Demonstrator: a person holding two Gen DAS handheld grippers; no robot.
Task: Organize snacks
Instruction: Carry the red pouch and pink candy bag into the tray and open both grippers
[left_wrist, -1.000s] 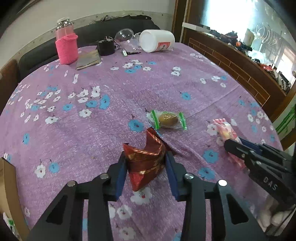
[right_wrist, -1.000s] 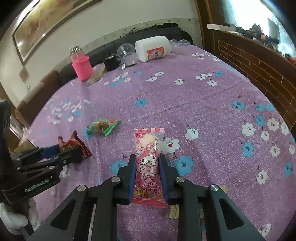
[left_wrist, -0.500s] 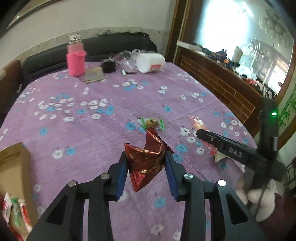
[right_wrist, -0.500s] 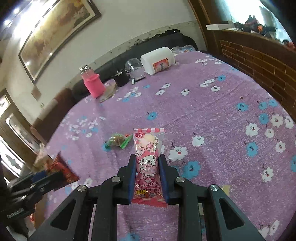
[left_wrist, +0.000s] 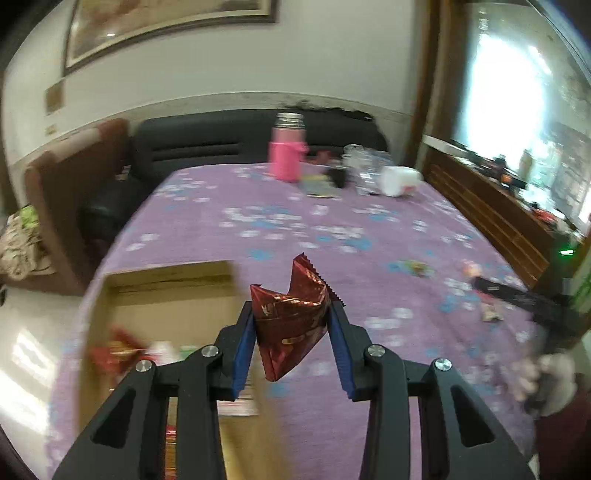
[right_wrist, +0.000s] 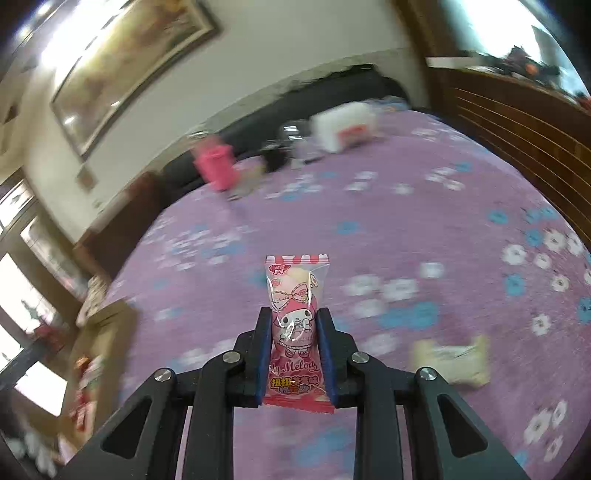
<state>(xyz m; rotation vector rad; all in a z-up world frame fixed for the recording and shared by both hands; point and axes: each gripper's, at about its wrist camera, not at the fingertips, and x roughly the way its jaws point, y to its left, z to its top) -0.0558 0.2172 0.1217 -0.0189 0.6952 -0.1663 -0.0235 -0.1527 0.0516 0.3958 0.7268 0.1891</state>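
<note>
My left gripper (left_wrist: 291, 314) is shut on a crumpled red foil snack packet (left_wrist: 290, 325), held in the air beside an open cardboard box (left_wrist: 162, 284) with several snacks inside. My right gripper (right_wrist: 293, 317) is shut on a pink My Melody candy packet (right_wrist: 295, 317), held above the purple flowered tablecloth (right_wrist: 369, 221). The box also shows at the left edge of the right wrist view (right_wrist: 99, 339). A green-ended wrapped snack (left_wrist: 415, 266) lies on the cloth. The right gripper also shows blurred at the right of the left wrist view (left_wrist: 476, 282).
A pale wrapped snack (right_wrist: 452, 360) lies on the cloth right of my right gripper. At the far table edge stand a pink bottle (left_wrist: 287, 155), a glass jar (left_wrist: 364, 171) and a toppled white tub (left_wrist: 400, 180). A dark sofa (left_wrist: 229, 140) lies behind.
Both grippers have lifted higher and swung left with their packets. The cardboard box has come into fuller view below the left gripper. The views are motion-blurred.
</note>
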